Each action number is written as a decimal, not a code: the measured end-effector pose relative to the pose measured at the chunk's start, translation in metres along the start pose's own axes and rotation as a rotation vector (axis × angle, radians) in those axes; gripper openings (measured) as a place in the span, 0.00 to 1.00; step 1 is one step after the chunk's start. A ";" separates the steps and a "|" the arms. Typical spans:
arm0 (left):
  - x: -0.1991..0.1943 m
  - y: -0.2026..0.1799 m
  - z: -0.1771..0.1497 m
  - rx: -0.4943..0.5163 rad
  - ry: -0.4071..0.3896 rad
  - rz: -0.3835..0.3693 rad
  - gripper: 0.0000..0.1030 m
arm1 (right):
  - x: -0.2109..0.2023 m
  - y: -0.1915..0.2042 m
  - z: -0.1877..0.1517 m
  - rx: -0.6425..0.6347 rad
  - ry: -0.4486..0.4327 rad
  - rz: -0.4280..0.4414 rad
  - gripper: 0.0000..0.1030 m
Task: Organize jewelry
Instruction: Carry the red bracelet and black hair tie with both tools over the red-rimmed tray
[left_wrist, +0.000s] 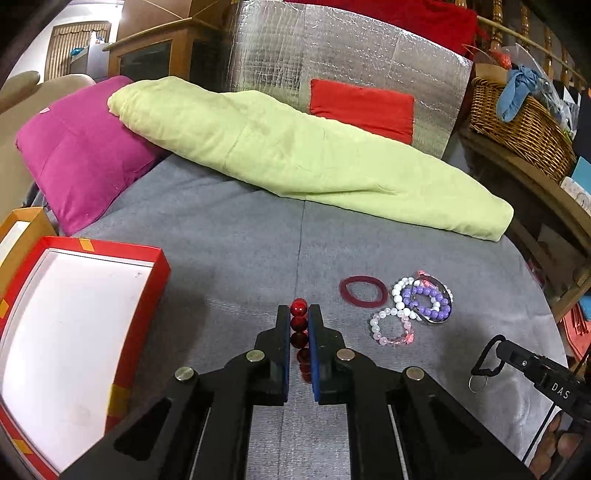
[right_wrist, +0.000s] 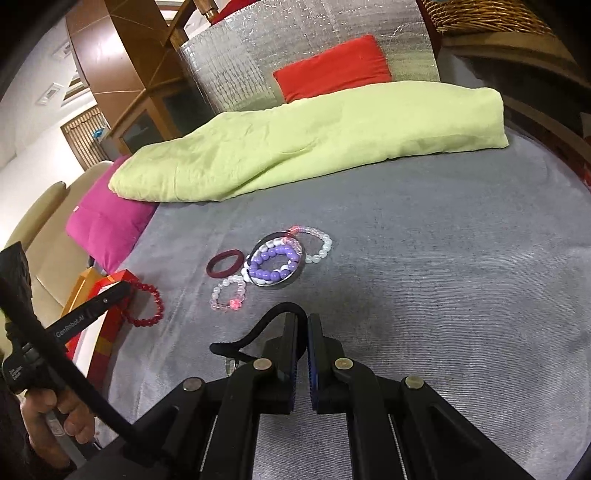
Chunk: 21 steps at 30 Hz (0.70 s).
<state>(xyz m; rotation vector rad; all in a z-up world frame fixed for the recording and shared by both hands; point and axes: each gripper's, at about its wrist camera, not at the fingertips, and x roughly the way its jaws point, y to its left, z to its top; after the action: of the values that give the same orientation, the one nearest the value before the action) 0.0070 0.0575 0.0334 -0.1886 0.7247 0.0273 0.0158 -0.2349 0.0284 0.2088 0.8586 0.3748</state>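
Fingers (left_wrist: 282, 332) of left gripper (left_wrist: 299, 314) clamped on red bead bracelet (left_wrist: 299, 325), lifted just right of the red box (left_wrist: 140, 332). Right gripper (right_wrist: 307, 325) fingers together, pinching a black strap (right_wrist: 258, 325). Beads likely light, hard, glossy and slippery; cord limp, so loop dangles. Best held across one bead row. Remaining bracelets (left_wrist: 410, 306) heaped well right of box.
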 end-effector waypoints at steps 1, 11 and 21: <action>-0.001 0.001 0.000 -0.001 -0.004 0.003 0.09 | -0.001 0.002 0.001 -0.001 -0.001 0.004 0.05; -0.012 0.021 -0.009 -0.004 -0.006 0.064 0.09 | -0.010 0.028 0.000 -0.055 -0.021 -0.002 0.05; -0.039 0.071 -0.008 -0.081 -0.038 0.117 0.09 | 0.003 0.040 -0.024 -0.053 0.045 -0.032 0.05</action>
<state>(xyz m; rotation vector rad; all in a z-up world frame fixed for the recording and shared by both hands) -0.0339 0.1277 0.0423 -0.2227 0.6970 0.1712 -0.0100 -0.1960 0.0241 0.1382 0.8942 0.3726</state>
